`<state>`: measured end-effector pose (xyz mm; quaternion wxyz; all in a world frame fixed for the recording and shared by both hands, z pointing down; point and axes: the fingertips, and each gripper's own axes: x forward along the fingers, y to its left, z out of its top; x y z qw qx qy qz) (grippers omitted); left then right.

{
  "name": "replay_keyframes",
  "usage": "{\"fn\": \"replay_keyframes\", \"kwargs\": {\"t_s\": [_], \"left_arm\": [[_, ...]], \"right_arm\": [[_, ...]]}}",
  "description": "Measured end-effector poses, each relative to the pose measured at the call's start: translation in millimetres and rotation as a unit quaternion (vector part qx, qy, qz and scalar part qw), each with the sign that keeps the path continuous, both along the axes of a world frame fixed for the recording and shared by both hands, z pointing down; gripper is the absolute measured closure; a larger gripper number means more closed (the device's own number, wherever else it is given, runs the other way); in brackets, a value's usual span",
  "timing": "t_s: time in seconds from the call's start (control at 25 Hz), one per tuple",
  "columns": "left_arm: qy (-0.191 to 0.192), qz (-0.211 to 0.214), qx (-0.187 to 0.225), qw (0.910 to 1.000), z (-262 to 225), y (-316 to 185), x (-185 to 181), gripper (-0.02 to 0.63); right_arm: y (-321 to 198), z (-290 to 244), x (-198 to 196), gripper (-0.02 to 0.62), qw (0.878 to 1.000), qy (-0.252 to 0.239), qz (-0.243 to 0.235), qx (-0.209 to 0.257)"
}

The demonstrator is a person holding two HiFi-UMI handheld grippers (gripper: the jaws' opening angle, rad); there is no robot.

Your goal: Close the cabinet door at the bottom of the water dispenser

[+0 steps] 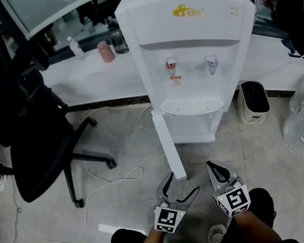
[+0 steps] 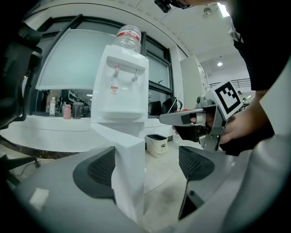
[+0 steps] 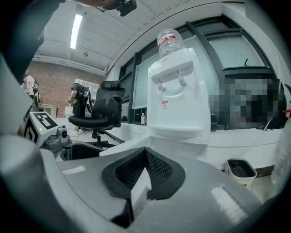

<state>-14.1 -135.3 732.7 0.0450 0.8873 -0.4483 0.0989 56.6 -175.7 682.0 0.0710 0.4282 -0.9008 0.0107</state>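
At the water dispenser [image 1: 184, 37] foot, left tongs [image 1: 184, 183] gape wide around the open cabinet door [image 1: 167, 144] edge, right tongs [image 1: 211, 165] pinched together.

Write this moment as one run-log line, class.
cabinet door: open, swung out from water dispenser | left gripper: open, door edge between jaws | right gripper: shut, beside door

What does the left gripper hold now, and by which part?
Nothing. The left gripper is open around the free edge of the cabinet door.
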Motion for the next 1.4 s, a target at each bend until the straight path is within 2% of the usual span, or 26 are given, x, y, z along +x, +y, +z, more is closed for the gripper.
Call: {"fn": "replay_keyframes", "kwargs": {"t_s": [0.32,0.72,0.88,1.4], "left_arm": [[0.018,0.035,0.001,0.9992,-3.7,-7.2,28.3,0.146],[0.015,0.068,0.000,0.9976,-3.3,-20.3,60.6,0.153],[0.017,0.079,-0.007,0.9967,-4.9,-26.7,70.3,0.153],[0.008,0.138,0.005,0.9904,-5.4,-54.9,108.1,0.185]], "right_arm": [[1.9,-2.9,27.1,0.591,1.000,0.011,0.024,-0.001],[-0.5,-1.7,61.3,0.592,0.997,0.024,0.069,0.004],[-3.5,-10.6,64.2,0.591,0.996,0.041,0.077,0.023],[-8.9,-12.4,85.2,0.591,0.993,0.001,0.114,0.013]]}}
